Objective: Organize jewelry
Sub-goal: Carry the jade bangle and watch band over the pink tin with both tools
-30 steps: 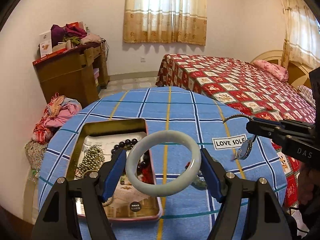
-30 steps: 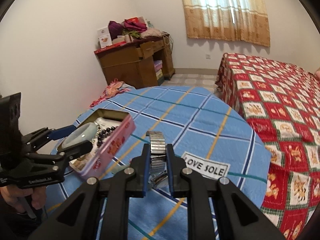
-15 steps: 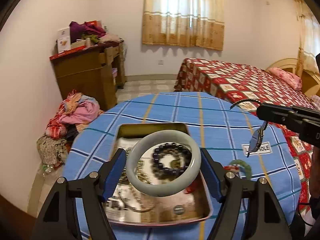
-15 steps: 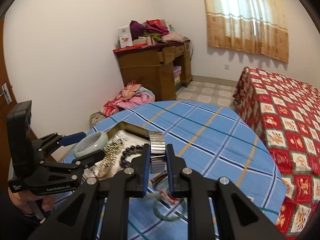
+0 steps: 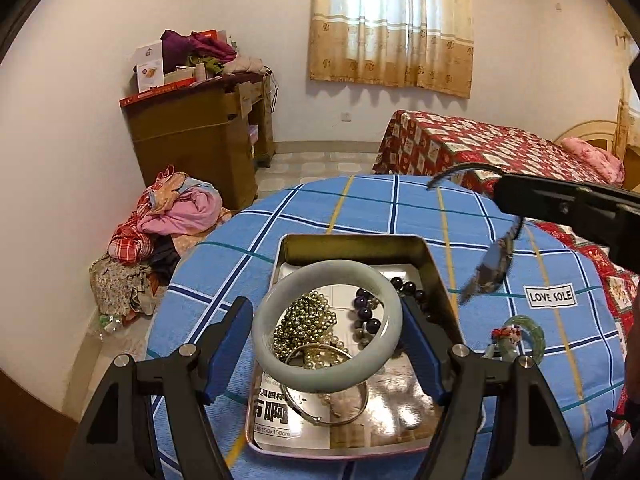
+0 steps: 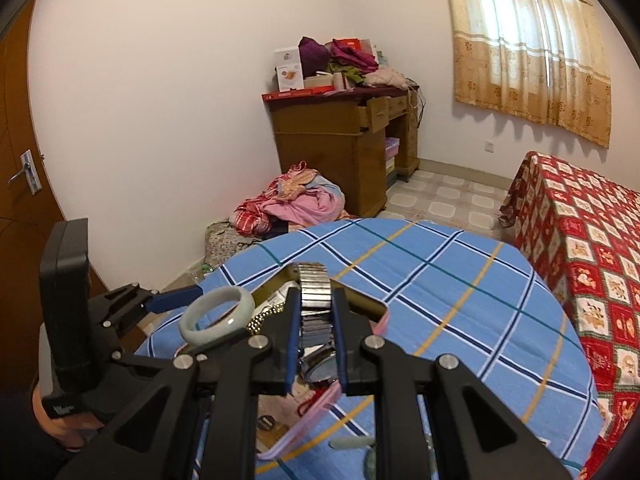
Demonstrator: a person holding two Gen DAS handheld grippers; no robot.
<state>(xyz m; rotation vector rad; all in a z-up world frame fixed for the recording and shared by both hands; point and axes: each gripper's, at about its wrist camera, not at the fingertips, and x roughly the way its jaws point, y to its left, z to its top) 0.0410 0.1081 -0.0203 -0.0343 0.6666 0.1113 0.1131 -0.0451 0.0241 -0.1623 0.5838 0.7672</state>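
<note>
My left gripper [image 5: 326,326] is shut on a pale jade bangle [image 5: 280,368] and holds it above the open metal tin [image 5: 352,245]. The tin holds gold beads [image 5: 304,322], dark purple beads [image 5: 366,312] and a thin metal bangle [image 5: 340,416]. My right gripper [image 6: 316,320] is shut on a metal-band wristwatch [image 6: 314,292], which hangs above the tin's right edge [image 5: 490,268]. The bangle also shows in the right wrist view [image 6: 218,314]. A green ring pendant with red cord [image 5: 522,338] lies on the cloth right of the tin.
The round table has a blue checked cloth [image 5: 360,204] with a "LOVE SOLE" label [image 5: 550,296]. Beyond it are a bed with red quilt [image 5: 480,144], a wooden desk [image 5: 200,136] and a clothes pile [image 5: 172,216] on the floor.
My left gripper has carried the bangle left, from over the cloth beside the tin to above it. My right gripper has brought the watch left towards the tin.
</note>
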